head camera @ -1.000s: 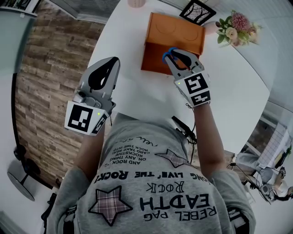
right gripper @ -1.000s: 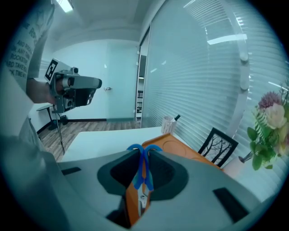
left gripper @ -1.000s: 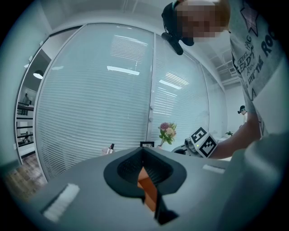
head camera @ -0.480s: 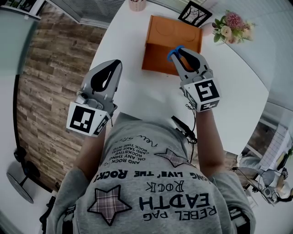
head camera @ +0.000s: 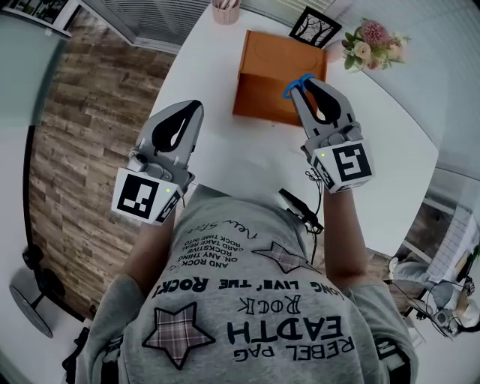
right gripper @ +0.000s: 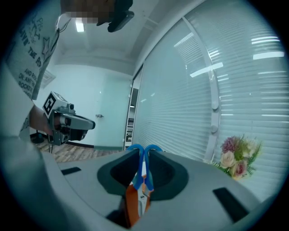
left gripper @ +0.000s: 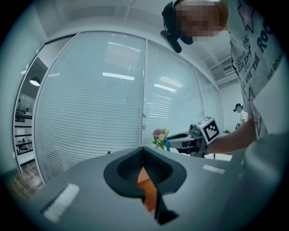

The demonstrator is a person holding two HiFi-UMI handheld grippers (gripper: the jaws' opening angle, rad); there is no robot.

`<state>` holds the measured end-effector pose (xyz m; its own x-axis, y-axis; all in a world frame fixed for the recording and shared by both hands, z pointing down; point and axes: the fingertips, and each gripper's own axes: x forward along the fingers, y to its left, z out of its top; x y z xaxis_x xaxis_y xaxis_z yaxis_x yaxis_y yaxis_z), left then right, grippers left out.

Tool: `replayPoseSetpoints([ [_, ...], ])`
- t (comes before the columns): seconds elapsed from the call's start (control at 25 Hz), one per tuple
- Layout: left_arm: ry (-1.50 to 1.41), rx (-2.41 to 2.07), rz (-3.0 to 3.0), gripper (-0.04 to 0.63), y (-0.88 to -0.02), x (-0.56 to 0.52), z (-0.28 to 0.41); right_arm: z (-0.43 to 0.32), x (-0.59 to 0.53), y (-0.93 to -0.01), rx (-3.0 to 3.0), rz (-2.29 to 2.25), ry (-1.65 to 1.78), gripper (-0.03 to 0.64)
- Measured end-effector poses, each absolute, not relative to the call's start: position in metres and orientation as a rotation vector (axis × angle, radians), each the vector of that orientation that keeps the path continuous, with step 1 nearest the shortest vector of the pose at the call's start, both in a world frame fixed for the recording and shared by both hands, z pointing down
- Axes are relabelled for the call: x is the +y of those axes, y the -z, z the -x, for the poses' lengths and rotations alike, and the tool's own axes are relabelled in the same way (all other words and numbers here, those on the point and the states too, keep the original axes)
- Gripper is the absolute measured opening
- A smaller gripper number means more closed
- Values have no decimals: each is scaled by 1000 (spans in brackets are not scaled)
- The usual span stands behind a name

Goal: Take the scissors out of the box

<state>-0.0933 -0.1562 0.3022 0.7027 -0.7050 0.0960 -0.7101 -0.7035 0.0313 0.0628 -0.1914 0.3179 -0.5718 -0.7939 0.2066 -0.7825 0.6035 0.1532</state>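
Note:
The orange box [head camera: 279,71] lies on the round white table [head camera: 210,90]. My right gripper [head camera: 310,88] hangs above the box's near edge, shut on the blue handles of the scissors [head camera: 298,85]. In the right gripper view the handles [right gripper: 143,173] are pinched between the pads of the right gripper [right gripper: 143,152], and the steel blades [right gripper: 142,203] hang down over the box [right gripper: 130,207]. My left gripper [head camera: 190,110] hovers over the table's left side, shut and holding nothing. The left gripper [left gripper: 143,151] sees a strip of orange box [left gripper: 147,189] through its jaws.
At the table's far side stand a bunch of flowers [head camera: 367,46], a black picture frame [head camera: 315,25] and a pink cup [head camera: 225,10]. The table's rim curves close to the left gripper, with wooden floor [head camera: 75,112] below. A glass wall with blinds [left gripper: 104,108] stands behind.
The right gripper has lifted the scissors up and out of the box, toward the person. The left gripper has risen a little.

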Motion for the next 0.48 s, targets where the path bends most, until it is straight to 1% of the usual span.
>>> replayPoseSetpoints([
  [0.48, -83, -1166, -2903, 9, -281, -151, 88, -80, -171, -260, -2649, -1460, 166, 78],
])
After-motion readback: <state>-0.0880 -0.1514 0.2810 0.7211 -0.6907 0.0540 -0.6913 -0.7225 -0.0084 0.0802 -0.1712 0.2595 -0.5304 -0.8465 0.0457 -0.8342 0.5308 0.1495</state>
